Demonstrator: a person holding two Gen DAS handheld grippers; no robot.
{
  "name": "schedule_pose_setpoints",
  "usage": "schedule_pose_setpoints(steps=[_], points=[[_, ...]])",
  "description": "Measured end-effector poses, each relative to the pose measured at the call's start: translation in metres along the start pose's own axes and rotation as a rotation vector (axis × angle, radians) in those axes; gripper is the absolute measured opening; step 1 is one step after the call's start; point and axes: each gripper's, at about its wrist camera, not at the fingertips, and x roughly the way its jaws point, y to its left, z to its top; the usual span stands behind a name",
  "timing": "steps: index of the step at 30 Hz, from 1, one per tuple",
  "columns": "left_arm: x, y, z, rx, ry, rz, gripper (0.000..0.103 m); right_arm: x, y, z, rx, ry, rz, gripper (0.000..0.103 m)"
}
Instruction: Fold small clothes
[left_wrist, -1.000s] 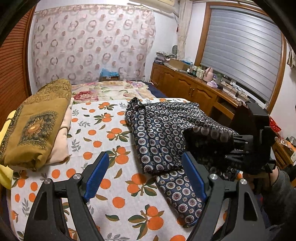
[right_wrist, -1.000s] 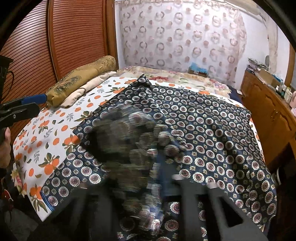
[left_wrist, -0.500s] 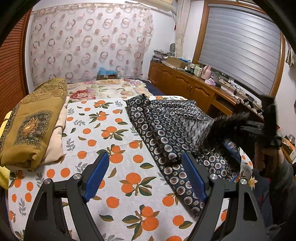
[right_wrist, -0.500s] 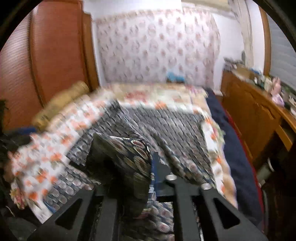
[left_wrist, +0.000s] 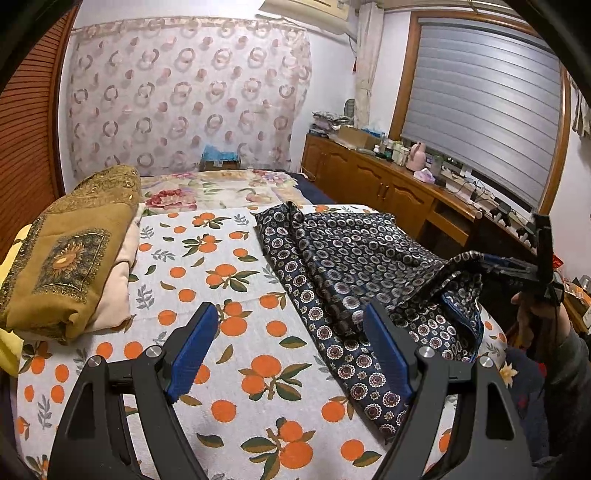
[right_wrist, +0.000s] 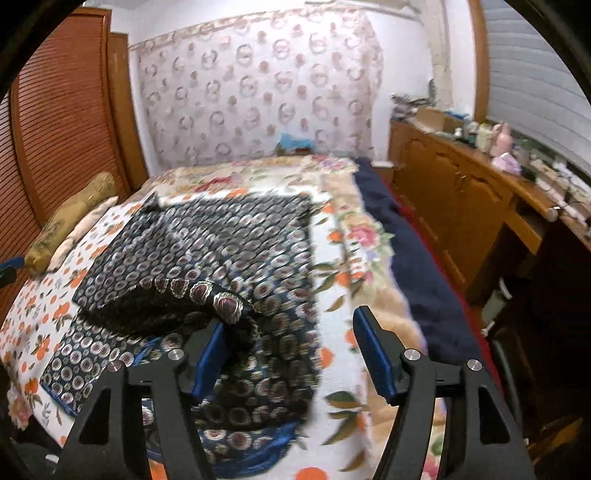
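**Operator:** Navy patterned cloth, that's the garment I'm working on. It lies rumpled on the right half of the orange-print sheet, its near end trailing toward the bed's edge.

**Colleague:** And your 2 claws?

**Operator:** My left gripper hangs over the sheet with its blue pads wide apart and nothing between them; the garment's near edge sits just past its right finger. My right gripper is spreading its jaws at this moment. A fold of the cloth drapes over its left finger, but the pads aren't pressing on it.

**Colleague:** Anything else on the bed?

**Operator:** Folded ochre blanket stacked on a cream one at the left side, well apart from the garment. From the left camera I see a hand holding the right gripper at the bed's right edge
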Motion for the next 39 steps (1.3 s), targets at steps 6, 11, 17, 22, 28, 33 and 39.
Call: schedule_pose_setpoints(steps=[6,11,17,22,28,33,39], points=[[0.003,0.002,-0.004,-0.001,0.005,0.009,0.081,-0.024,0.000,0.000,0.042,-0.077,-0.008,0.069],[0.002,0.003,-0.006,-0.002,-0.003,0.032,0.081,-0.042,0.029,0.005,-0.023,-0.108,0.041,0.069],[0.001,0.006,-0.007,-0.011,-0.007,0.032,0.081,-0.030,0.089,0.011,-0.148,-0.075,0.174,0.069],[-0.001,0.007,-0.008,-0.014,-0.009,0.023,0.081,-0.002,0.147,0.009,-0.265,-0.001,0.296,0.069],[-0.002,0.009,-0.011,-0.021,-0.005,0.021,0.081,0.041,0.204,0.008,-0.338,0.126,0.395,0.069],[-0.002,0.012,-0.014,-0.031,-0.001,0.016,0.081,0.077,0.226,0.012,-0.396,0.205,0.398,0.068],[-0.001,0.010,-0.015,-0.027,0.005,0.013,0.081,0.112,0.239,0.012,-0.473,0.245,0.327,0.028]])
